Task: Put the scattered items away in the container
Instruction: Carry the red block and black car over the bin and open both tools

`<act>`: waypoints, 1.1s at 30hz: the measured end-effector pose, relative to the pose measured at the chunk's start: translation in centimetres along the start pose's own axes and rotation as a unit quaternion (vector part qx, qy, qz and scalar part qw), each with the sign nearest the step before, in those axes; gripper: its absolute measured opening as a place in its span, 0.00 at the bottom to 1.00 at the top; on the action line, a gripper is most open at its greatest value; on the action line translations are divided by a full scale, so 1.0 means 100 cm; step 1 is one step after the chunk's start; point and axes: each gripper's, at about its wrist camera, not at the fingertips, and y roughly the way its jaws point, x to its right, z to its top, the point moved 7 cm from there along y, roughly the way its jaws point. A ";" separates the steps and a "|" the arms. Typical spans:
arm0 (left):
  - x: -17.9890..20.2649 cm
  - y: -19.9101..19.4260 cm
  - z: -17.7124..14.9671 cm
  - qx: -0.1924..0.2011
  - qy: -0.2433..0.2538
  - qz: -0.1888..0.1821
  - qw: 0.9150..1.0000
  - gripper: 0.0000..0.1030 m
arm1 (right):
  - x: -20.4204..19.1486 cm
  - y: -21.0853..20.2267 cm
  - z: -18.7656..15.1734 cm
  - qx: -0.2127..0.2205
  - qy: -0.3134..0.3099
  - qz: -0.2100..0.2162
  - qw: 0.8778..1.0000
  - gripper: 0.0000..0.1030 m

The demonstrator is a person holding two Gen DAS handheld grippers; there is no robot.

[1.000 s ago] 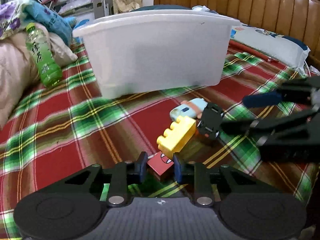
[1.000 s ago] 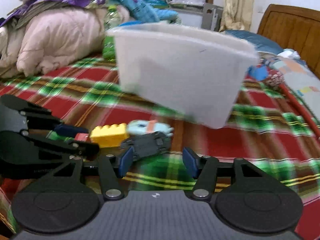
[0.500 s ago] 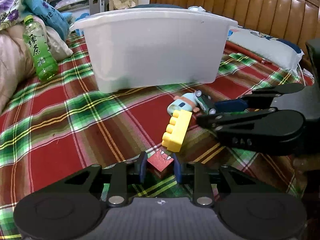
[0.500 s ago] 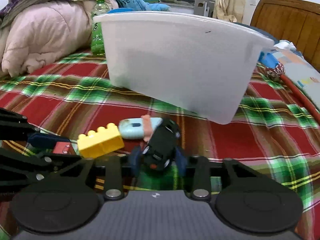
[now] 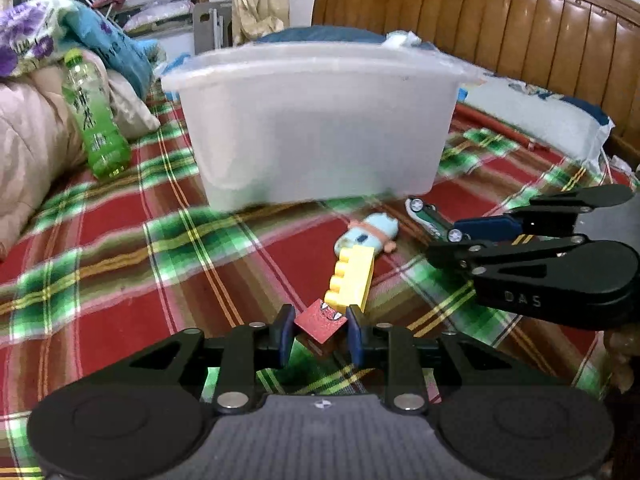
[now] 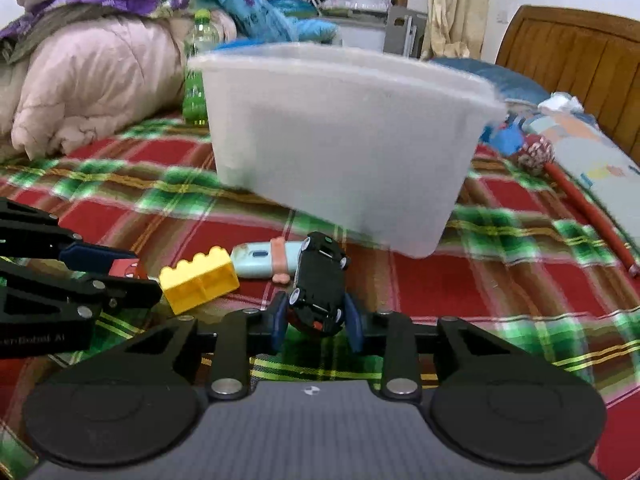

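**Both grippers loaded, bin ahead on plaid bed**

Plaid bedspread [image 5: 120, 240], red and green, is filling the scene, with a wooden headboard [image 5: 500, 12] running behind and a pink quilt [image 6: 92, 84] lying piled at the left edge. A green bottle [image 5: 96, 120] is leaning against that quilt.

White plastic container [image 5: 316, 128] is sitting on the spread, open side up, long axis running left to right across the left wrist view; near wall is facing both cameras.

Right gripper [image 6: 318, 318] is clamping a black toy car [image 6: 320, 288]. Car is pointing away from the camera toward the container, long axis along the fingers, nose tilted up, off the bedding.

Left gripper [image 5: 320, 334] is pinching a small red block [image 5: 318, 322] by two opposite sides, one corner pointing down.

Yellow brick [image 5: 352, 280] is lying on the spread just beyond the red block, studs facing left in the left wrist view, long axis running away toward the container.

Pale blue figure toy [image 5: 372, 232] is lying flat just past the brick, between it and the container, long axis slanting up to the right.
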 end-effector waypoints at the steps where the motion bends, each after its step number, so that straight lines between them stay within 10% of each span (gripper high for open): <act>1: 0.000 -0.003 0.003 0.006 -0.001 0.001 1.000 0.30 | 0.002 -0.004 0.002 0.005 0.002 0.000 1.000 0.33; 16: 0.005 -0.040 0.090 0.091 -0.001 0.002 0.996 0.30 | 0.019 -0.047 0.070 0.097 0.012 0.005 0.995 0.33; 33: -0.023 0.028 0.191 0.107 -0.011 0.036 0.994 0.30 | 0.048 -0.009 0.137 0.127 0.025 -0.004 0.992 0.33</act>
